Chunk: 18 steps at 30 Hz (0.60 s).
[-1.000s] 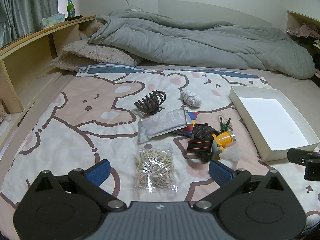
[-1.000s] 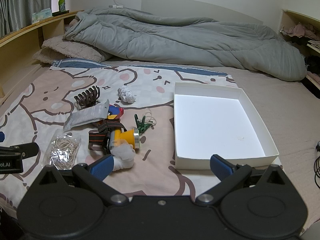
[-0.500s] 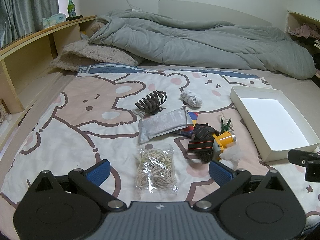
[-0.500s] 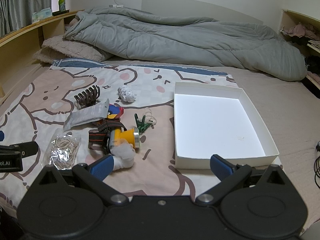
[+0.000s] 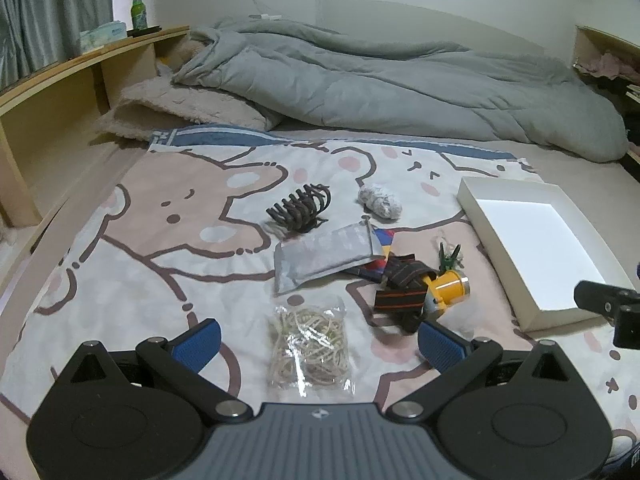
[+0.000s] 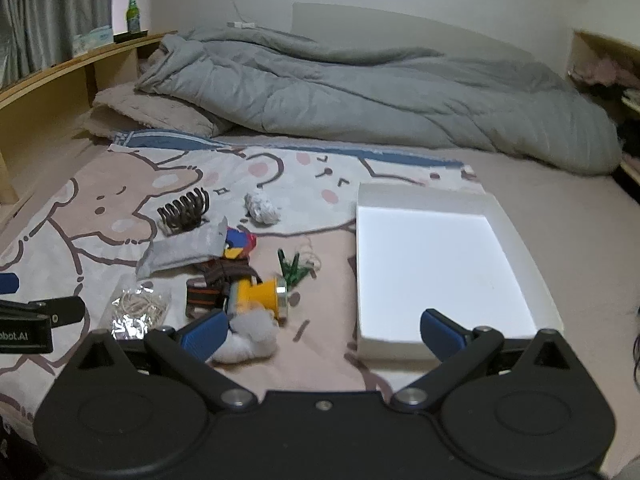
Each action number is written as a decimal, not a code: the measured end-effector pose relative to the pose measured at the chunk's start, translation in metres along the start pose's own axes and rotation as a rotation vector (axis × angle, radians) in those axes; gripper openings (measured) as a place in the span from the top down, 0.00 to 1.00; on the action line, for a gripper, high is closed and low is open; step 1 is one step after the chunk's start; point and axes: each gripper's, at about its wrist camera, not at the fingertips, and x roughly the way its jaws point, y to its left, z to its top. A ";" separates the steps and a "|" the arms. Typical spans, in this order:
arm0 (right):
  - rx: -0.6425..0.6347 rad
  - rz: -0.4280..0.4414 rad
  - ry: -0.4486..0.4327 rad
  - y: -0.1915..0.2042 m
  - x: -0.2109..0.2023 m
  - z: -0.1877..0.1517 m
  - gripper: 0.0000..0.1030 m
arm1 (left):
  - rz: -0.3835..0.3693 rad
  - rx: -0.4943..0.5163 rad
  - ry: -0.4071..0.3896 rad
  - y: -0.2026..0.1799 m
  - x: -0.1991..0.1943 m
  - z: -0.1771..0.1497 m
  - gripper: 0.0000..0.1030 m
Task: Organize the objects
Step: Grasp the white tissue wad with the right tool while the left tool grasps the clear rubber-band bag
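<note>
1. The work surface is a bed covered by a sheet with cartoon bears. A grey duvet lies crumpled at the far end, a wooden shelf runs along the left side, and a green bottle stands on it.
2. Compared with one second ago, the right wrist view has come closer to the objects and turned a little left. The left wrist view is nearly the same.
3. The left gripper is wide open and empty, above a clear bag of rubber bands.
4. The right gripper is also wide open and holds nothing. Its left finger is near a white cotton ball.
5. The objects lie in a loose group: a brown hair claw, a grey pouch, a yellow headlamp and green clips.
6. The white box sits empty to their right.
</note>
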 end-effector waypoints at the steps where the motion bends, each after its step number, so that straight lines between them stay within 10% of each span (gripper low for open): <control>1: -0.012 0.000 -0.008 0.001 0.000 0.004 0.00 | -0.008 0.002 0.000 0.001 0.001 0.004 0.00; 18: -0.056 0.175 0.079 0.019 0.083 0.037 0.00 | -0.006 0.074 0.119 0.005 0.083 0.039 0.00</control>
